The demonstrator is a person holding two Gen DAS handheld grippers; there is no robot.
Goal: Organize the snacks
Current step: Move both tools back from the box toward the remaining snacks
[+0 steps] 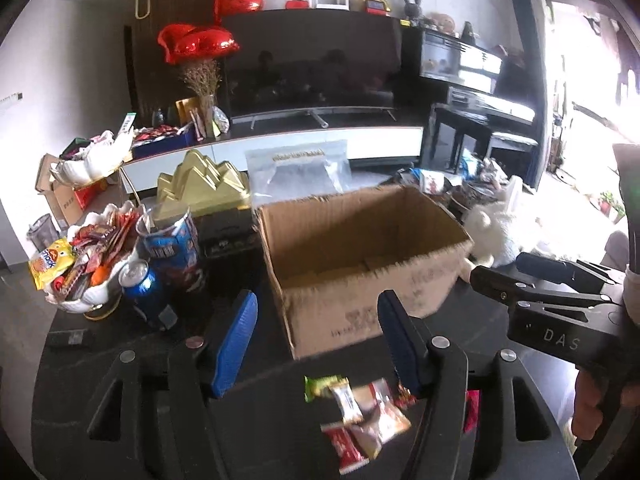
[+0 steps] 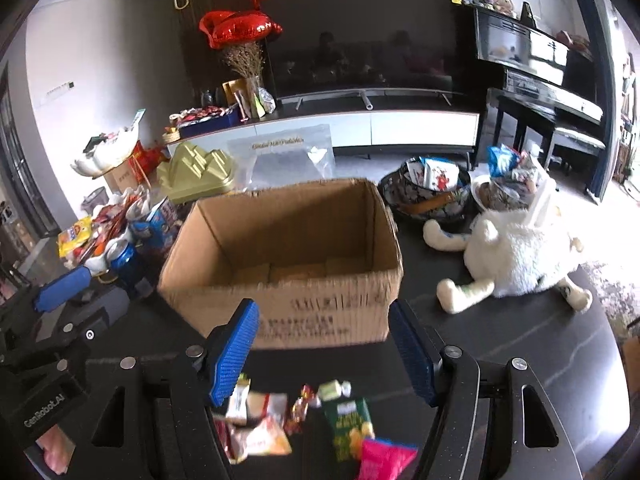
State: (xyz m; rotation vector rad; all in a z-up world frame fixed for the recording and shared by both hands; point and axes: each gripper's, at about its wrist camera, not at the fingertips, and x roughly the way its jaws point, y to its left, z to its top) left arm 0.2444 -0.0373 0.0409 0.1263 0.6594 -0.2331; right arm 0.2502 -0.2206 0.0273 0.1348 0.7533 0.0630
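Observation:
An open brown cardboard box (image 1: 352,312) (image 2: 280,304) stands on the dark table, and I see nothing inside it. Several small wrapped snacks (image 1: 360,412) lie loose on the table in front of it. Among them are a green packet (image 2: 348,424) and a pink one (image 2: 384,460). My left gripper (image 1: 318,320) hovers above this pile, open, its blue pads wide apart and holding nothing. My right gripper (image 2: 324,320) hangs open over the same pile, also holding nothing. Each gripper shows at the edge of the other's view: the right gripper (image 1: 540,296) and the left gripper (image 2: 60,284).
Left of the box stand a white bowl heaped with snacks (image 1: 92,264), a blue can (image 1: 140,284) and a gold box (image 1: 200,184). To its right lies a white plush toy (image 2: 516,256), with bowls of packets (image 2: 428,192) behind. A clear zip bag (image 1: 298,172) leans behind the box.

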